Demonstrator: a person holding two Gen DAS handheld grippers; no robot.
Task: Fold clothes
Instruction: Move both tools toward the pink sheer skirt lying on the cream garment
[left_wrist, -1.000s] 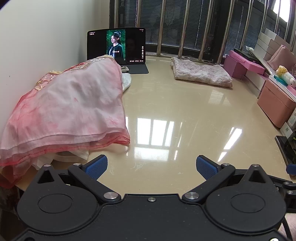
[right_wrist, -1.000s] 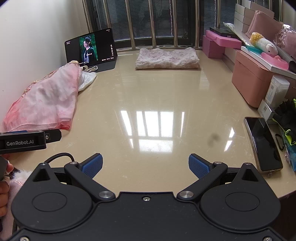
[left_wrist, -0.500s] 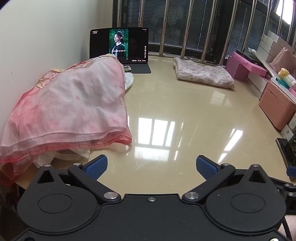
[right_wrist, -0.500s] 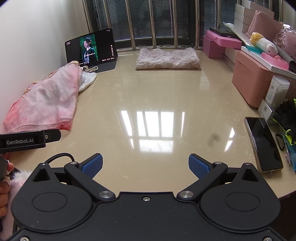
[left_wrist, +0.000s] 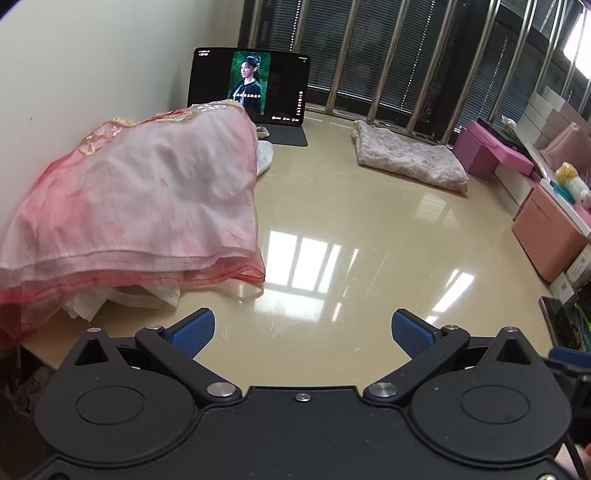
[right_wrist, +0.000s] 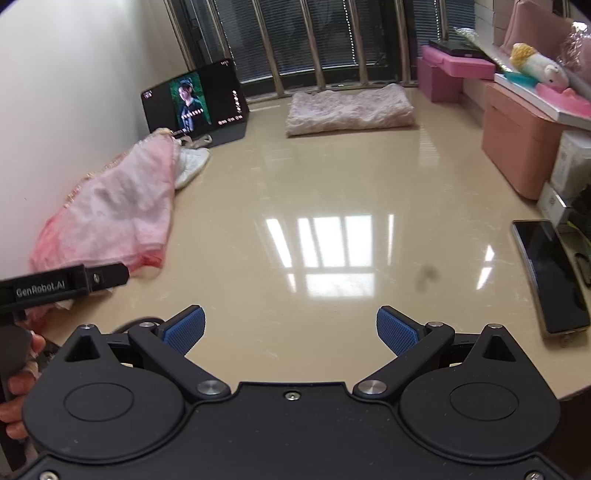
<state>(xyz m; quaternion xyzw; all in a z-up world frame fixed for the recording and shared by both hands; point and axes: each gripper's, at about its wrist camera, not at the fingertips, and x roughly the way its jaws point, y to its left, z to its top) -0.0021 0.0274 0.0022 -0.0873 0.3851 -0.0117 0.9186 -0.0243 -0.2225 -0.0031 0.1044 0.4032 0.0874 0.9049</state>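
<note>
1. Pink sheer garment pile (left_wrist: 140, 206) sits at the left side of the tabletop (left_wrist: 332, 229), against the wall, unfolded, white fabric poking out beneath its near hem. Its long axis runs from the near left edge back toward the tablet (left_wrist: 251, 86).
2. Left tongs (left_wrist: 303, 332) are spread wide, empty, hovering over the near edge; the pile lies ahead and to their left, hem near the left pad, not touching.
3. Left tongs are the nearer of the two; judged next move is a reach left-forward for the hem.
4. Right tongs (right_wrist: 290, 330) also spread wide, empty; the pile is well apart to their far left, past the other tool's body.
5. Centre of the glossy beige tabletop is bare, with window glare, so there is room to spread the garment.
6. Folded pale pink cloth (right_wrist: 351, 109) lies at the far edge by the window bars.
7. Right side: phone (right_wrist: 550, 273) near the edge, pink boxes (right_wrist: 517, 136) behind it.
</note>
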